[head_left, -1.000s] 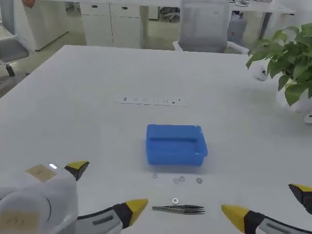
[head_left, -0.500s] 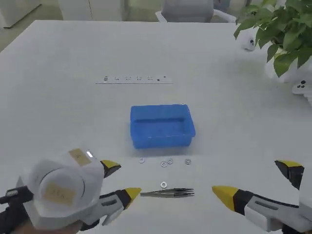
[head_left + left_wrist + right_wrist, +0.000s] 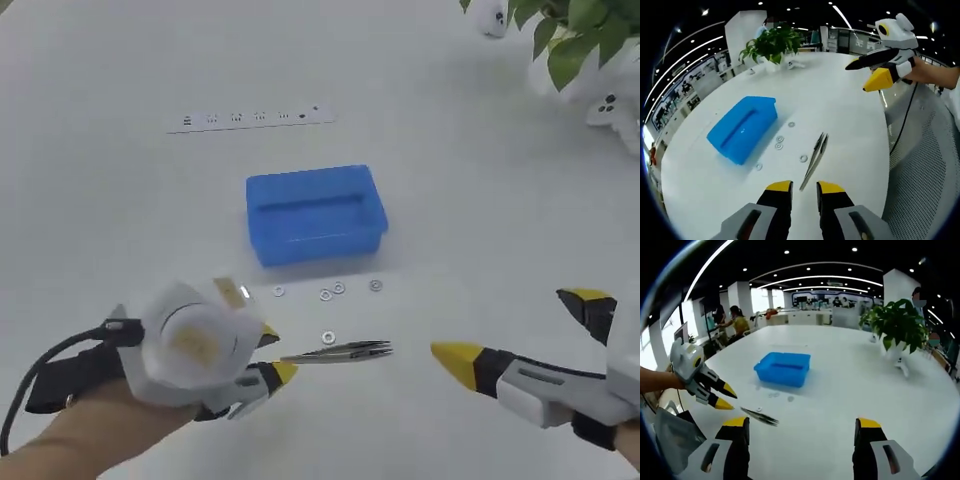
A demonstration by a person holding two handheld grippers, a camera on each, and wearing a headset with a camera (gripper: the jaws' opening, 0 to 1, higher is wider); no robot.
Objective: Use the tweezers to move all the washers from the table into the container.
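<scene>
With both grippers low over the white table (image 3: pixel 480 200), I see the tweezers (image 3: pixel 340 351) lying flat on it, out in the open between them. My left gripper (image 3: pixel 275 352) points at the tweezers' near end. In the left gripper view (image 3: pixel 804 187) its jaws stand a narrow gap apart, with that end of the tweezers (image 3: pixel 814 159) just ahead of the gap and nothing clamped. My right gripper (image 3: pixel 515 325) hangs well off to the other side, jaws spread wide in its own view (image 3: pixel 801 423), holding nothing.

Four washers (image 3: pixel 325 295) lie in a loose row on the table just in front of the blue tub (image 3: pixel 320 243), and a lone washer (image 3: pixel 328 337) sits right beside the tweezers. Beyond the tub lies a power strip (image 3: pixel 250 118), and a plant (image 3: pixel 580 30) stands at the far right.
</scene>
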